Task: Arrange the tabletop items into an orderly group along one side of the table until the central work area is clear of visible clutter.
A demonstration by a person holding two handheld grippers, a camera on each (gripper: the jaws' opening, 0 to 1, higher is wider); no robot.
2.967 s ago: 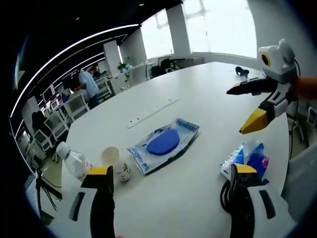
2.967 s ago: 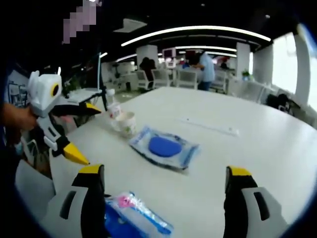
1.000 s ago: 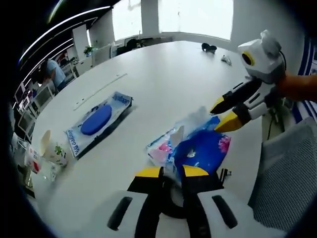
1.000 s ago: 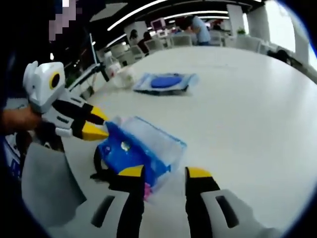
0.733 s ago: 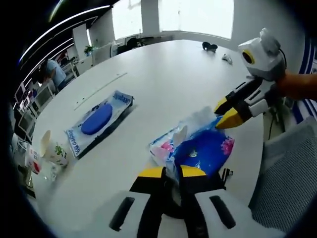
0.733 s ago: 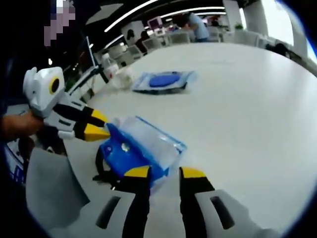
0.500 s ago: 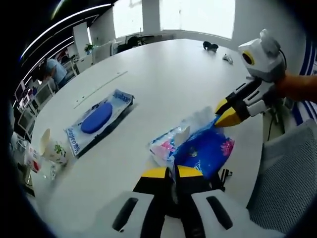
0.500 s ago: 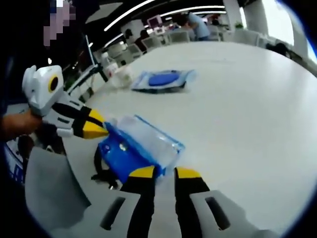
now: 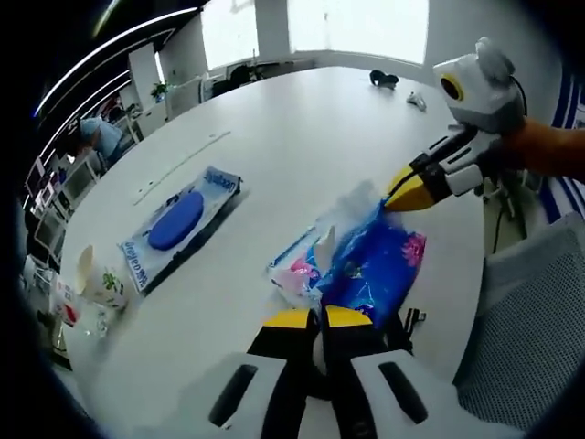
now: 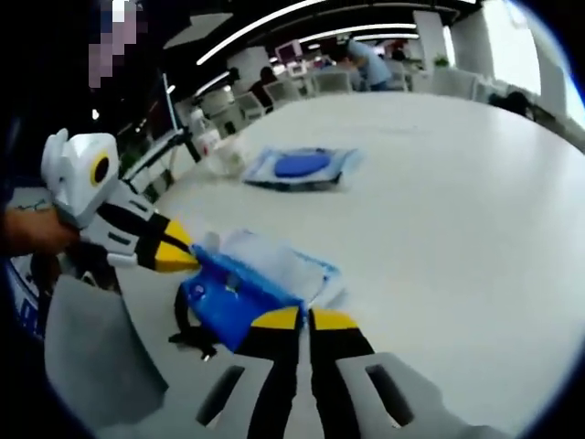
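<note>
Left gripper view: my left gripper [image 9: 319,318] pinches the near end of the blue pack [image 9: 370,270] by the table's [image 9: 302,128] near edge; my right gripper [image 9: 402,197] is clamped on its far end. So the pack's long axis runs between both claws, neither nearer. It's crinkly, glossy, partly clear. Farther along lies the wipes pack [image 9: 174,224], with the cup [image 9: 96,279] at the left edge.

Left hand-held gripper [image 9: 318,318] and right hand-held gripper [image 10: 296,319], jaws pinched together.
</note>
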